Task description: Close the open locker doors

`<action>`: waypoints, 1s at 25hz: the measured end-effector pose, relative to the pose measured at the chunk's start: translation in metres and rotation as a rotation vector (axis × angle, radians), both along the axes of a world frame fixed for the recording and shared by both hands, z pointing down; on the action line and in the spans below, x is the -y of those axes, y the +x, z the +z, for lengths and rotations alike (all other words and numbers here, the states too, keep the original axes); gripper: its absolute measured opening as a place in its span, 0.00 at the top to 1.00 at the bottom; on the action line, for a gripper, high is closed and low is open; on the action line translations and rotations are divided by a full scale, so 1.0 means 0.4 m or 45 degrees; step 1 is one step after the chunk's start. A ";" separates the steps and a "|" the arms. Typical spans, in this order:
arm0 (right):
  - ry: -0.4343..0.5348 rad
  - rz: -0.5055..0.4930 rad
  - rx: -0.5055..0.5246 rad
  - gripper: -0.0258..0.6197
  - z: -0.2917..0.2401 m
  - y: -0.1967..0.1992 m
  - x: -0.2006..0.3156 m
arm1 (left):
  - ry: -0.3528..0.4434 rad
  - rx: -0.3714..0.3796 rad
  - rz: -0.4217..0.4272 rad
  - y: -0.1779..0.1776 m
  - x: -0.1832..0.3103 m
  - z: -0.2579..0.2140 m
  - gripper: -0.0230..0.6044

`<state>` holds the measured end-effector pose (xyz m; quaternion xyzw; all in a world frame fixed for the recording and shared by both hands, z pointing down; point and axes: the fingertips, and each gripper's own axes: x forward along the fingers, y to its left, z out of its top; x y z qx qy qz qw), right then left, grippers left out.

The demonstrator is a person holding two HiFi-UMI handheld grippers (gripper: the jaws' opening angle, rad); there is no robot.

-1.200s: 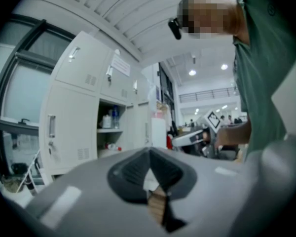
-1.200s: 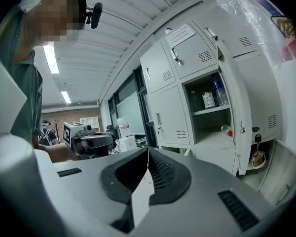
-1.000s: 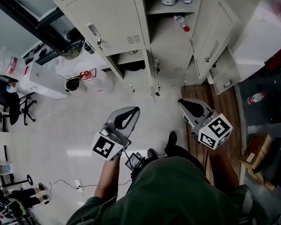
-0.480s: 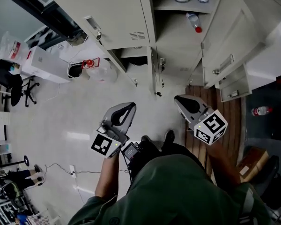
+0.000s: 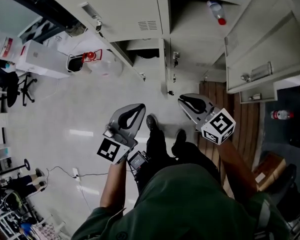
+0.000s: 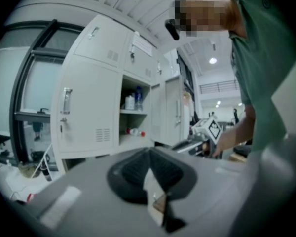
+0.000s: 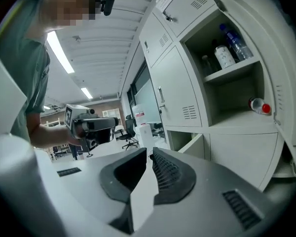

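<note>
two claws are counted, left claw (image 5: 137,118) and right claw (image 5: 184,100); three doors (image 5: 260,49) are seen open, two bottles (image 5: 216,11) lying on their sides, two shoes (image 5: 151,123), one chair (image 5: 11,86).

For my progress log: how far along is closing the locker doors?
Nothing looks done: the tall door stands open beside the shelf holding a bottle, and a low door is open too. In hand: nothing; the left claw and right claw are shut, empty, touching no door. Remaining: those doors.
</note>
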<state>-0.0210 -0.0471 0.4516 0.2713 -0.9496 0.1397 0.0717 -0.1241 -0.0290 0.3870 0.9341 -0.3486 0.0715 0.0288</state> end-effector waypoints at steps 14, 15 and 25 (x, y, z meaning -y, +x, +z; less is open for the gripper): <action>-0.093 -0.063 -0.296 0.85 0.259 -0.087 0.099 | -0.079 -0.036 0.001 -0.094 0.084 0.103 0.96; -0.094 -0.071 -0.302 0.85 0.265 -0.094 0.102 | -0.084 -0.037 0.001 -0.102 0.088 0.110 0.96; -0.073 -0.173 -0.280 0.85 0.269 -0.240 0.123 | -0.113 -0.056 -0.052 -0.203 0.155 0.147 0.96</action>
